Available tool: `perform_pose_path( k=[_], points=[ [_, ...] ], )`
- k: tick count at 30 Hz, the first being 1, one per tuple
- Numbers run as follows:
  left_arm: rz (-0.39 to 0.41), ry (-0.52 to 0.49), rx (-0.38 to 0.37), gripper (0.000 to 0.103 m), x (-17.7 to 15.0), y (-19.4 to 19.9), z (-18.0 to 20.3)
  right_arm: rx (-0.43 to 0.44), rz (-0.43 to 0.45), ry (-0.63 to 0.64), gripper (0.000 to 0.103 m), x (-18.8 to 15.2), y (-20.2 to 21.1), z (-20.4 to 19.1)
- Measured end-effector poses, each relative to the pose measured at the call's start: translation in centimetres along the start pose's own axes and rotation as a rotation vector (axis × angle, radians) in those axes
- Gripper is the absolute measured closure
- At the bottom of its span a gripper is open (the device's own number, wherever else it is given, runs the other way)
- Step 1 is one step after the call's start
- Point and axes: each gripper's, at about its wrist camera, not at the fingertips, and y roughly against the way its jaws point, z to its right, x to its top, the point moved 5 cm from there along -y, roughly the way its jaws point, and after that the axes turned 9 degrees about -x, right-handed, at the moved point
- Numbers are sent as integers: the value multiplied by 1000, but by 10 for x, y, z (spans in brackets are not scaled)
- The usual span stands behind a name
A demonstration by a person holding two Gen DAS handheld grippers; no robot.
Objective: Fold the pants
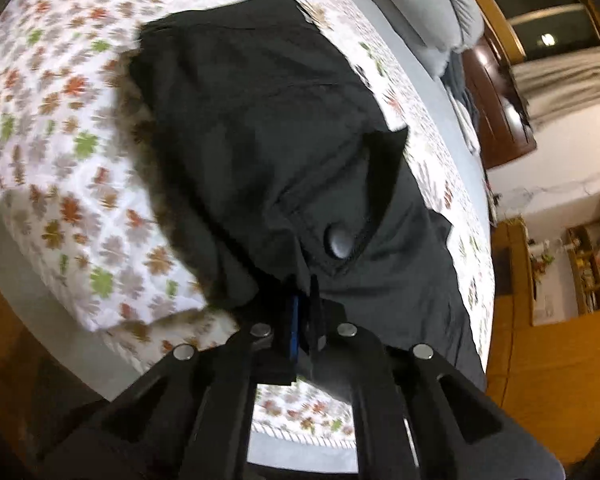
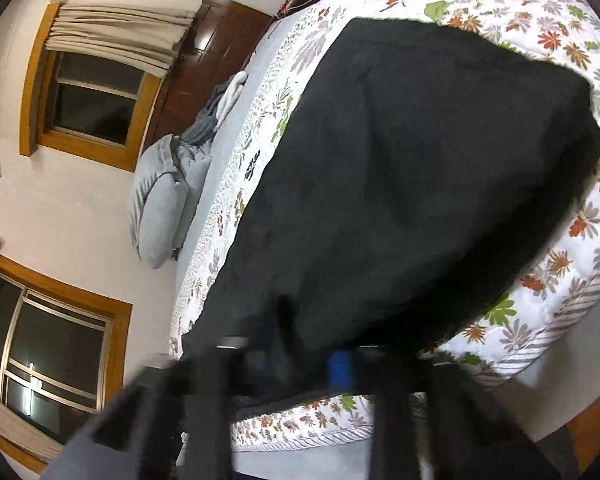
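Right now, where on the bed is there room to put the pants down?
The flowered quilt is bare left of the black pants in the left wrist view. In the right wrist view, bare quilt runs along their far edge and right side. The grey strip by the pillow is bare, but clothes crowd the headboard end.

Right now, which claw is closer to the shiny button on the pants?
Left. The left claw pinches the pants just below the button. The right claw's camera shows no button.
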Motion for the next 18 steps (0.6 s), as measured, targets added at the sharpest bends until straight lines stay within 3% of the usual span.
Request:
perform_pose_path(
  k=[5,8,10,11,14,16,18],
  points=[
    [0,-19,21,101,2,1,-4,-45,-29,18,95,-8,-6,14],
    [-18,-65,21,94,0,1,3,-43,-15,22,95,-4,-6,17],
    [-13,-72,8,77,-3,5,3,-37,-14,18,95,-3,-5,17],
    [-21,-69,-22,62,-5,7,4,-24,-24,6,93,-2,-4,19],
    [7,-88,1,22,-10,27,11,-11,2,-32,72,1,15,28],
    [47,-156,60,20,-13,47,21,-9,51,-51,56,6,36,34],
    [79,-272,90,20,-15,65,38,-1,88,-81,55,13,51,40]
  ],
)
